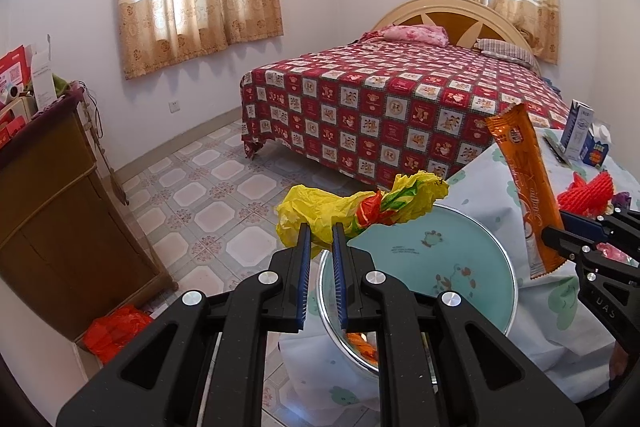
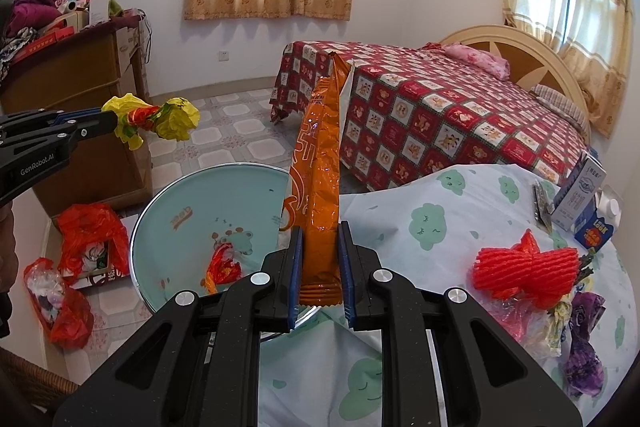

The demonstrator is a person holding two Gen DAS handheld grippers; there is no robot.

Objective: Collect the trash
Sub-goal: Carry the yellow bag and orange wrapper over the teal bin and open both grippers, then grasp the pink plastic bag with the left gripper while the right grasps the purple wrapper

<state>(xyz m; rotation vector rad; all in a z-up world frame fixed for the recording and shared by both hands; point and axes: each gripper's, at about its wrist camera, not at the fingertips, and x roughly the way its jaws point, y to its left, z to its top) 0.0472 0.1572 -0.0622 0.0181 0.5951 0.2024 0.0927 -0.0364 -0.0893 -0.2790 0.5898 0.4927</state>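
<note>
A: Start with the biggest thing.
B: Beyond both tongs stands one bed (image 1: 384,107) under a red checked cover. Nearer, under the right tongs, is the desk (image 2: 460,211) in a pale cloth printed with green clouds. At its edge, just below and between the two tongs, sits one round basin (image 2: 192,195) with a light blue inside.

A: Which step is this?
B: I'd judge the carry is done and the drop is due. The left tongs (image 1: 321,231) are nearly pressed together, pinching one crumpled yellow wrapper (image 1: 360,207) above the basin's far rim. The right tongs (image 2: 320,231) pinch one long orange packet (image 2: 320,163) by its lower end, so it stands upright over the basin's near side.

A: So the next move?
B: Probably spread each pair over the bowl. The yellow wrapper hangs close to the rim, so it may need bringing further in first. The tall packet could tip outward toward the desk when let go.

A: And the count?
B: One small red-orange scrap (image 2: 222,267) already lies in the basin. To the right of the right tongs on the desk: one red foam net (image 2: 520,275), one purple wrapper (image 2: 584,347), two cartons (image 2: 584,203). Left of the left tongs, on the floor, are two red plastic bags (image 2: 88,231).
</note>
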